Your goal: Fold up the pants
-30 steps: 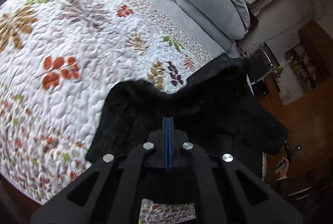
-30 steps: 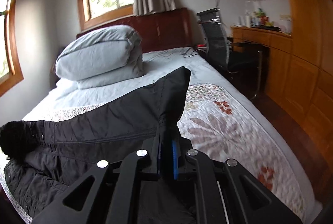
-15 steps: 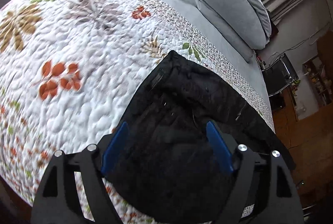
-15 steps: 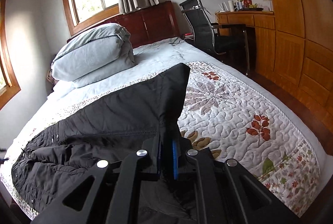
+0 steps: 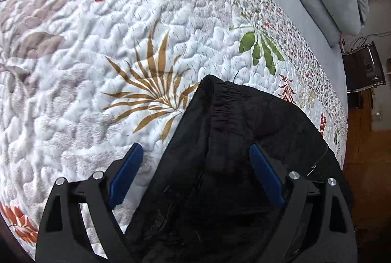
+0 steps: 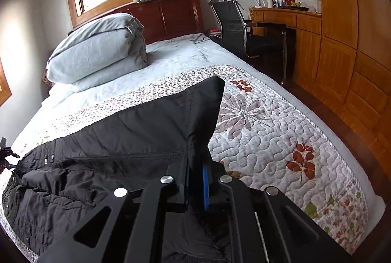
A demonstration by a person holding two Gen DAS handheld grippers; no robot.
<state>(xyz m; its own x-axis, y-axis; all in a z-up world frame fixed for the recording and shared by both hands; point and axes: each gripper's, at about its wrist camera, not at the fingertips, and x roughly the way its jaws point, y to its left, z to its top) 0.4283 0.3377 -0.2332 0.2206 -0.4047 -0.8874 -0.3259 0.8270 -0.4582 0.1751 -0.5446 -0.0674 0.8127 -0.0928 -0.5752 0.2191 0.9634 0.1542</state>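
Observation:
Black pants [image 6: 136, 140] lie stretched across the flowered quilt [image 6: 268, 128]. My right gripper [image 6: 195, 165] is shut on one end of them and holds that end up in a peak above the bed. In the left wrist view the other end of the pants [image 5: 239, 121], gathered and fleecy inside, rests on the quilt [image 5: 97, 67]. My left gripper [image 5: 195, 153] points steeply down over that end. Its jaws are opening wide, and the blue pads [image 5: 127, 170] stand apart from the cloth that lies between them.
A folded grey duvet [image 6: 97, 52] sits at the head of the bed before the dark wooden headboard [image 6: 171, 13]. A black office chair [image 6: 234, 23], a wooden desk [image 6: 288, 16] and tall wooden cabinets [image 6: 342, 48] line the right side beyond a strip of wood floor.
My left gripper let go of the pants' end, opened wide and swept down closer to the quilt. The released end now lies on the bed. The right gripper sank slightly, still gripping.

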